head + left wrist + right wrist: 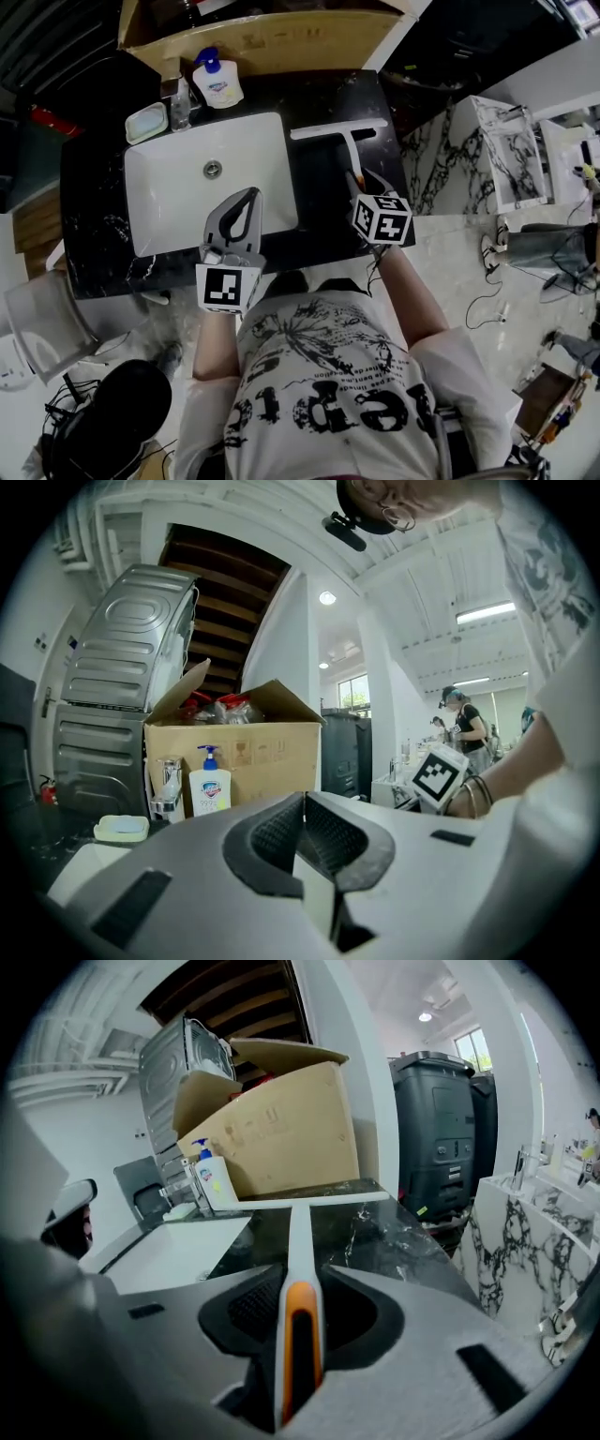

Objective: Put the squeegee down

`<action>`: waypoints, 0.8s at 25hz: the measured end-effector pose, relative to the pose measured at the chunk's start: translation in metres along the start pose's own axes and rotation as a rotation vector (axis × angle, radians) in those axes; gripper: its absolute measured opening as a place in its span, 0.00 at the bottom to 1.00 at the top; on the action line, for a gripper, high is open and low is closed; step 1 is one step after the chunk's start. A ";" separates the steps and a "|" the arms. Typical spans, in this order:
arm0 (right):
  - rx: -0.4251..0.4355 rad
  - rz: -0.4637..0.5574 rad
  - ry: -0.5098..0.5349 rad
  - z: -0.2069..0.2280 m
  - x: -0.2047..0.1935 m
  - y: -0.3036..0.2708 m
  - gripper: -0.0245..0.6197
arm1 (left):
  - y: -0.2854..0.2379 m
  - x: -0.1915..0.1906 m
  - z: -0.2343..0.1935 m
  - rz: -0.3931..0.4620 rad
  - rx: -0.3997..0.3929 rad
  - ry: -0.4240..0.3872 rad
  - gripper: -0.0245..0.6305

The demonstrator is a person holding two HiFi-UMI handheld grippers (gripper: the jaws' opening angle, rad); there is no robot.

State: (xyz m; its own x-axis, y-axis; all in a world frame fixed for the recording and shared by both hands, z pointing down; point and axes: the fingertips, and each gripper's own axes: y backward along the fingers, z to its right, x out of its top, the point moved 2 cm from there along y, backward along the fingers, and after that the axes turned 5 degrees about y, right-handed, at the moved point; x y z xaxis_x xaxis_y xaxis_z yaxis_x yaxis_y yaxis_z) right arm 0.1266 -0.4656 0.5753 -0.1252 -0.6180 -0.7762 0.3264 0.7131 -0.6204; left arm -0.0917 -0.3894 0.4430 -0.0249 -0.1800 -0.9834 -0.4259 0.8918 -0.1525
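Spanning the frame, the black countertop [384, 103] holds the white sink [169, 202]. The squeegee [342, 141] hangs low just right of it, its handle clamped in the right gripper [362, 184]. Let go while tilted, it could clatter or slide sinkward. The left gripper [246, 202] is closed on nothing.

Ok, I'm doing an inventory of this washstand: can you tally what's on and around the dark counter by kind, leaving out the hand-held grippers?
squeegee: 1
soap pump bottle: 1
soap dish: 1
faucet: 1
sink basin: 1
cardboard box: 1
Total: 6
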 end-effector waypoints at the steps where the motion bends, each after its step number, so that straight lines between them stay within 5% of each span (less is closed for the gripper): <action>1: -0.005 -0.013 0.003 0.001 -0.003 -0.005 0.22 | -0.001 -0.003 -0.001 -0.004 0.001 0.002 0.06; 16: -0.064 -0.156 0.079 0.001 -0.015 -0.025 0.24 | -0.002 -0.018 -0.011 0.012 0.023 0.016 0.06; 20: -0.030 -0.132 0.079 -0.005 -0.012 -0.024 0.40 | -0.002 -0.017 -0.013 0.048 0.033 0.017 0.06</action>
State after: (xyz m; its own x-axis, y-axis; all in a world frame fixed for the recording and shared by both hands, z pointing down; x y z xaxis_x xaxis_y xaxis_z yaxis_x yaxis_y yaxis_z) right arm 0.1152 -0.4733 0.5992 -0.2385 -0.6798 -0.6935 0.2744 0.6378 -0.7196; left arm -0.1021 -0.3934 0.4613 -0.0601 -0.1435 -0.9878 -0.3936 0.9128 -0.1087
